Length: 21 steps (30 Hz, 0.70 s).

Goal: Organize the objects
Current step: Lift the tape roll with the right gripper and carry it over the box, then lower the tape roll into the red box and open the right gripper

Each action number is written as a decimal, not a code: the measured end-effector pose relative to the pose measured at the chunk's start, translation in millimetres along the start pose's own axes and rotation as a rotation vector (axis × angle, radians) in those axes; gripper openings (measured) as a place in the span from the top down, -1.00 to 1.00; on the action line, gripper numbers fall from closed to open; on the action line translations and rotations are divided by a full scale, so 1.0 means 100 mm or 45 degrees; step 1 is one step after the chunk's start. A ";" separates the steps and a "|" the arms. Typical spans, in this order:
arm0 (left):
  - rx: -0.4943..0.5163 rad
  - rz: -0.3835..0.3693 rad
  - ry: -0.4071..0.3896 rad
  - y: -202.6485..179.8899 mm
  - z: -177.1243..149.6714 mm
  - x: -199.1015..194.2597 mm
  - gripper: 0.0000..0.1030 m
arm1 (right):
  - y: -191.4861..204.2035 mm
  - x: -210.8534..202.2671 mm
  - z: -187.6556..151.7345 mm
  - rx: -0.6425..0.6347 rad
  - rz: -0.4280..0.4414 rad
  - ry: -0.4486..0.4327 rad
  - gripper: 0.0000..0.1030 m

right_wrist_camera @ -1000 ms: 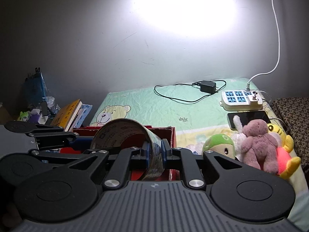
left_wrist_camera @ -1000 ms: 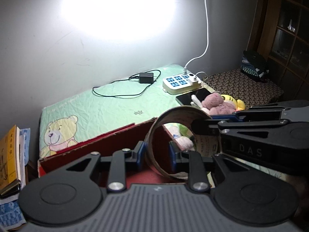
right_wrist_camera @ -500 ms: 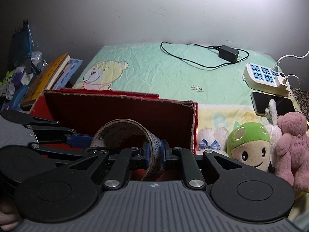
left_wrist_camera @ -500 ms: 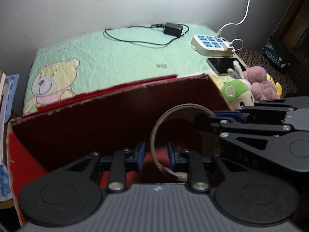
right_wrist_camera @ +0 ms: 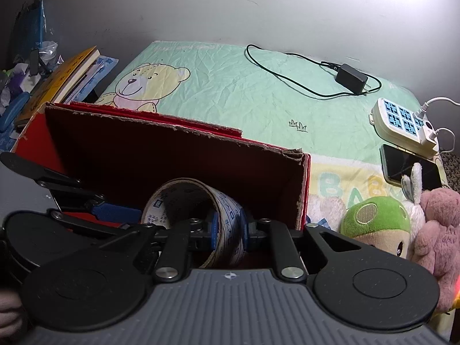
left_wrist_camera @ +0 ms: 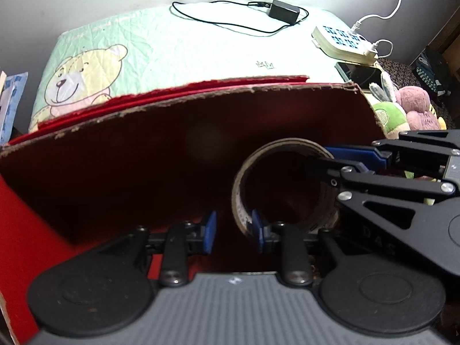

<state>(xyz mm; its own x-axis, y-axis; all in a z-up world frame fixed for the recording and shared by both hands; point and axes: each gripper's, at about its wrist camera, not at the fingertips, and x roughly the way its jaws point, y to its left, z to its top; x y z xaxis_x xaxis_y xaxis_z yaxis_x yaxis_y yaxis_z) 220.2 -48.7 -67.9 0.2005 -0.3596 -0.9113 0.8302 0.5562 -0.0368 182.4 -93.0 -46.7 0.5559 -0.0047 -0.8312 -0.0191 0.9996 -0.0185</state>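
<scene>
Red cardboard box [left_wrist_camera: 172,143] fills the space directly ahead of both tools, its torn-edged far wall rising beyond their fingertips. The tape roll [right_wrist_camera: 187,201], a brownish ring printed with blue labels, sits low inside the box, near its right wall, and lies on its side with its hollow core facing the left tool [left_wrist_camera: 233,228]. The right tool [right_wrist_camera: 229,230] is clamped on the roll, one blue pad inside the ring and one outside, and the printed band is pinched between them. The left tool's jaws are opening: the roll's near edge stands between them, up against the right-hand pad, while the left-hand pad is clear of it with a gap showing. From the left tool's camera the right tool reaches in from the right, and its fingers meet the ring's upper right rim. Beyond the box, further ahead of the tools, spreads a mint-green bear-print cover [right_wrist_camera: 230,86] with a black charger and its cord [right_wrist_camera: 352,79] lying on it. Ahead and to the right of the right tool are a white power strip [right_wrist_camera: 402,120] and a dark phone [right_wrist_camera: 402,166] just beside it. Close on that tool's right sit a green plush toy [right_wrist_camera: 373,224] and a pink plush toy [right_wrist_camera: 440,224], touching each other. Far to the left, a stack of books [right_wrist_camera: 66,77] leans beside the cover.
</scene>
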 end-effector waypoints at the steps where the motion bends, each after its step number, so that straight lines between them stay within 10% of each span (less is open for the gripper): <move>1: -0.003 0.000 0.004 0.01 0.00 0.01 0.40 | 0.00 0.00 0.00 -0.005 -0.002 0.003 0.73; 21: -0.014 0.083 -0.086 0.07 -0.05 -0.08 0.07 | -0.05 -0.04 -0.02 0.077 0.034 -0.037 0.59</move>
<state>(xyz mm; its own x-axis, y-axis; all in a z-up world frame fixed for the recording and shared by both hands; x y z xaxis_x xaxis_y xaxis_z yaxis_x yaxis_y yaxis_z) 222.3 -38.4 -63.0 0.2890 -0.3720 -0.8821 0.8087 0.5880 0.0170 178.4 -97.8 -44.2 0.5795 0.0216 -0.8147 0.0155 0.9992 0.0376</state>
